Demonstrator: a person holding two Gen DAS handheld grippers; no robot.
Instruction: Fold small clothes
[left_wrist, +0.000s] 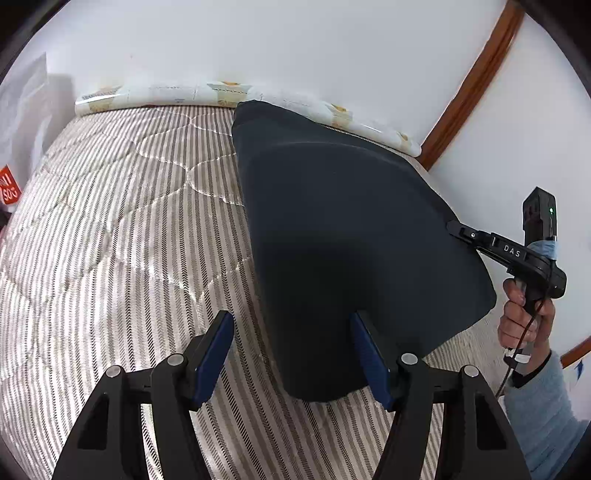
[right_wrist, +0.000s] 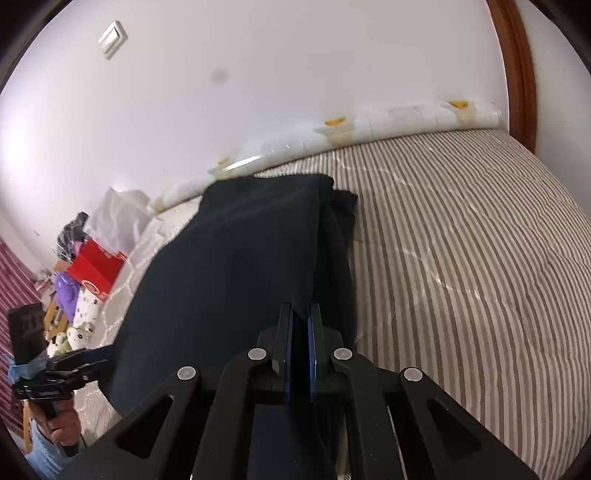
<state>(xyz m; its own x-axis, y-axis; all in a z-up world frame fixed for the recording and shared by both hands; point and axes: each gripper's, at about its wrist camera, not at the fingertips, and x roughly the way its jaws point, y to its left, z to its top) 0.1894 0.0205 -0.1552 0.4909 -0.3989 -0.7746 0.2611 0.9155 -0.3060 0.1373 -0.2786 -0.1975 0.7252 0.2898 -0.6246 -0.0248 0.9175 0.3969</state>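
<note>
Presently:
Garment: dark cloth (left_wrist: 343, 236), lying lengthwise on the striped mattress (left_wrist: 122, 221).
Left gripper (left_wrist: 291, 354): fingers spread wide, at the cloth's near edge, holding nothing.
Right gripper (right_wrist: 300, 332): fingers pinched together on the cloth's edge.

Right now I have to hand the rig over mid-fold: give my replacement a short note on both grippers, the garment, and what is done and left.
Left gripper: open, holding nothing, at the near edge of the dark garment; one pad lies against the cloth.
Right gripper: shut on the garment's right edge.
The garment lies lengthwise on the striped mattress, far end near the wall, one long side doubled over.
Done: apparently one lengthwise fold.
Left: probably grip the near end with the left gripper and fold it across.
</note>
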